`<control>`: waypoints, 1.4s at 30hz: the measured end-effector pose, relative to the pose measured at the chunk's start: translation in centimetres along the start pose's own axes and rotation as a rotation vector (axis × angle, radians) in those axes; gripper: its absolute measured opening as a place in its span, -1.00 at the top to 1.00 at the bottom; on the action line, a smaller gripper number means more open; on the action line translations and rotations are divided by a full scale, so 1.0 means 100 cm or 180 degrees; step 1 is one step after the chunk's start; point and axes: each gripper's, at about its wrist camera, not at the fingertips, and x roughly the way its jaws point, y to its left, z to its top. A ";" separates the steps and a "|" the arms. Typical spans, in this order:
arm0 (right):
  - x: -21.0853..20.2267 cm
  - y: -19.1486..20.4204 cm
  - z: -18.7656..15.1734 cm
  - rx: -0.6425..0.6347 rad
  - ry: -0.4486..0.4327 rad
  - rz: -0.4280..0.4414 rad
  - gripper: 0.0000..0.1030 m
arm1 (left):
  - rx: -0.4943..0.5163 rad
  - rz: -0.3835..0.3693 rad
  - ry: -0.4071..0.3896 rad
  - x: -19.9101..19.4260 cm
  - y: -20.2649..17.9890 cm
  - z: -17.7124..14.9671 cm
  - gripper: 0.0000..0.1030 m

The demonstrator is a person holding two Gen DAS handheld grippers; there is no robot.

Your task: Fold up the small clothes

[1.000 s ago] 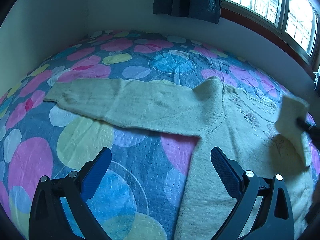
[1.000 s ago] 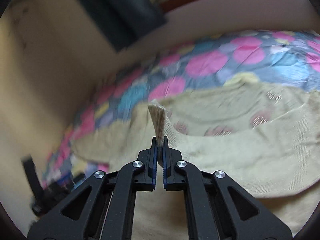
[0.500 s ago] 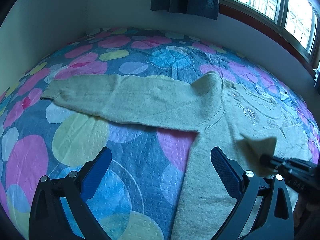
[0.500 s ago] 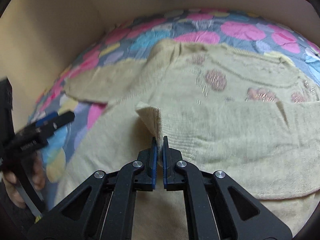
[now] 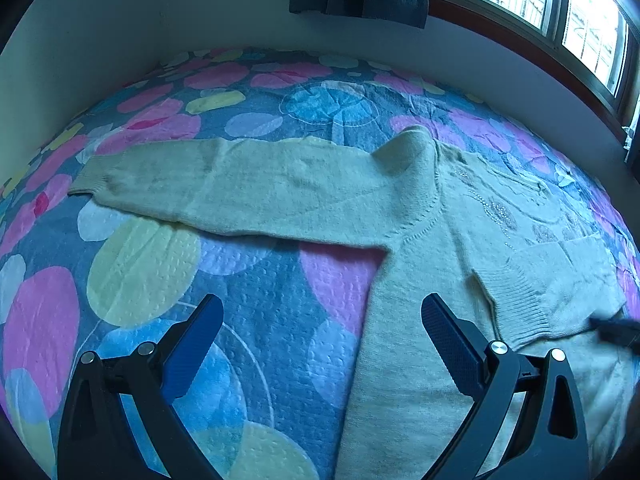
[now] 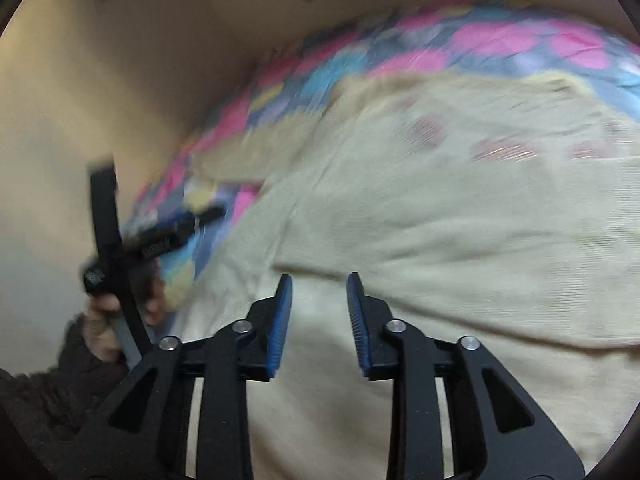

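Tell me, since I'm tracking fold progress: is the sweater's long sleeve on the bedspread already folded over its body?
No: that sleeve lies stretched flat, away from the sweater body.

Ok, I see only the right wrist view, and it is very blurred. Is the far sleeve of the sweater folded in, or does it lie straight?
Observer: In the left wrist view, that sleeve lies straight out, flat on the bedspread. It is not folded.
Operator: And the near sleeve, where does its cuff lie?
Observer: Its ribbed cuff lies flat on the front of the sweater.
Operator: Does the left gripper hold anything?
Observer: No. The left gripper is wide open, with nothing between its fingers.
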 end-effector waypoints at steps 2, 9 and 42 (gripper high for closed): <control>-0.042 -0.040 0.007 0.0279 -0.0360 -0.0098 0.39 | -0.0029 -0.0001 -0.0017 0.001 0.004 0.001 -0.93; -0.130 -0.216 0.025 0.1575 -0.1162 -0.1126 0.39 | -0.0139 0.0042 -0.0008 0.010 0.016 0.001 -0.93; -0.151 -0.226 -0.047 0.1844 -0.0933 -0.0445 0.65 | -0.0203 0.0041 0.0220 0.027 0.017 -0.005 -0.93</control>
